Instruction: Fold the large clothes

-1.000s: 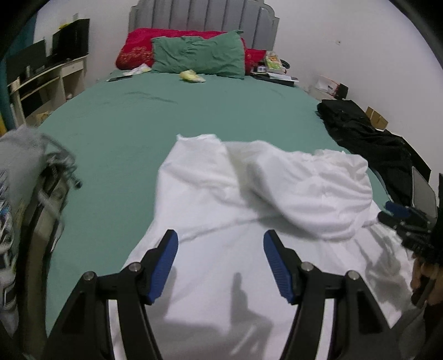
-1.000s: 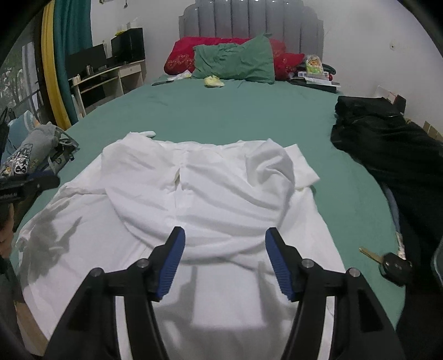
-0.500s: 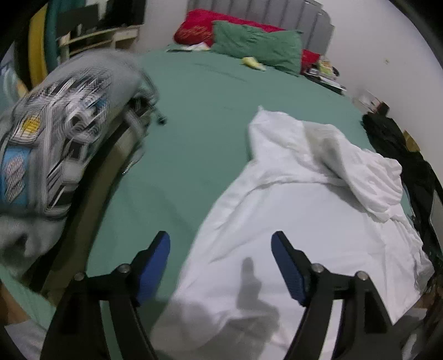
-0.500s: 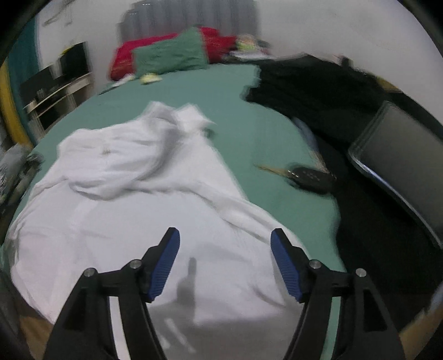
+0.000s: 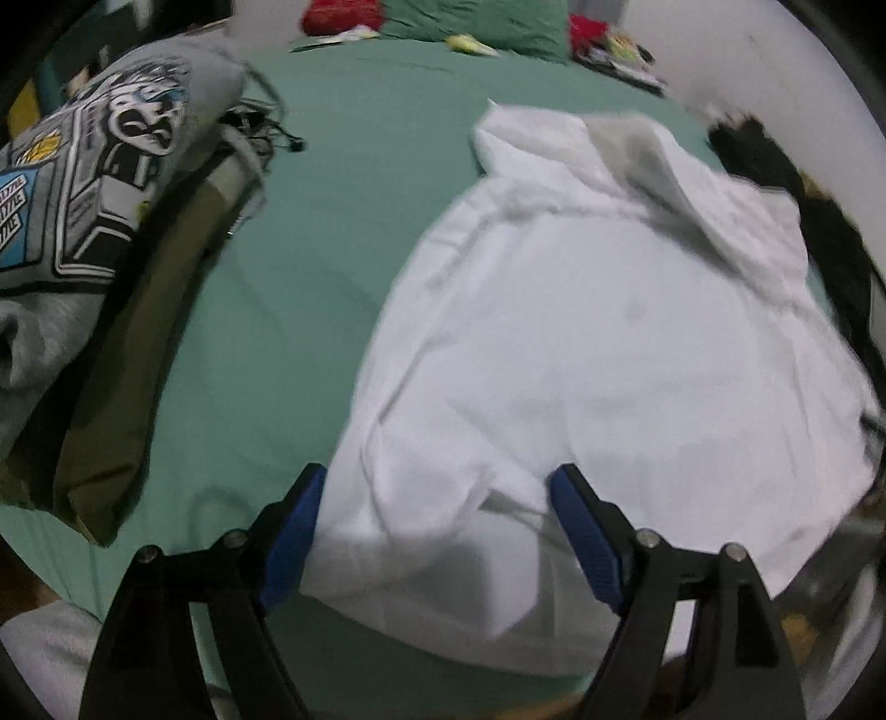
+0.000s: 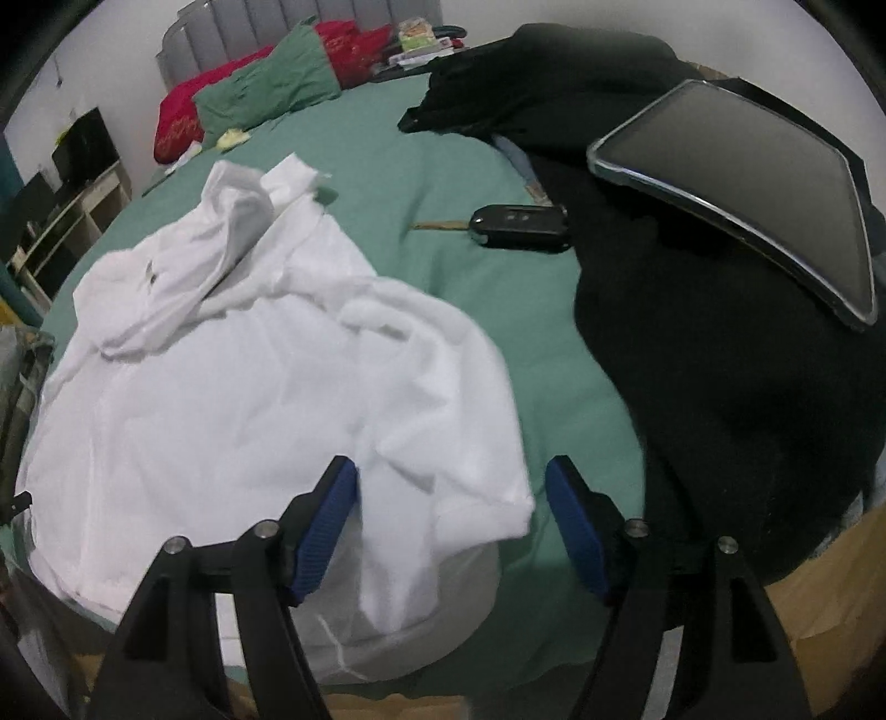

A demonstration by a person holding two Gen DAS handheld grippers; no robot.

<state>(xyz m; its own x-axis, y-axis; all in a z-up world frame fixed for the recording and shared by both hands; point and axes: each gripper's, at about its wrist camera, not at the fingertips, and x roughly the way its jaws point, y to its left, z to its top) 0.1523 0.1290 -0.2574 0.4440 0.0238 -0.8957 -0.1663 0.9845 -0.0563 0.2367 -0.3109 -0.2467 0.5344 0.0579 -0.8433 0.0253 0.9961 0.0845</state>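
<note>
- Left wrist view: the left gripper (image 5: 437,531) is hanging with its jaws released, having just been opening, over the near left corner of the white shirt (image 5: 598,354). Cloth is lying between the blue pads (image 5: 290,540), but they are not pressing on it.
- The shirt is spreading on the green bed (image 5: 310,260), its long axis running from the near edge toward the far pillows (image 5: 470,22), with a bunched flap at the far end. A grey printed garment (image 5: 83,183) is lying well apart at the left.
- Right wrist view: the right gripper (image 6: 451,526) is straddling the near right corner of the shirt (image 6: 249,387), jaws apart and having just been closing; the corner is sitting between the pads (image 6: 326,531), still unpinched as far as I can judge.
- A car key (image 6: 520,227), a tablet (image 6: 742,188) and black clothes (image 6: 720,387) are lying to the right, clear of the shirt.
- Each gripper is standing nearest its own near corner, so the coming move probably turns on pinching both and carrying the near hem toward the far end.
</note>
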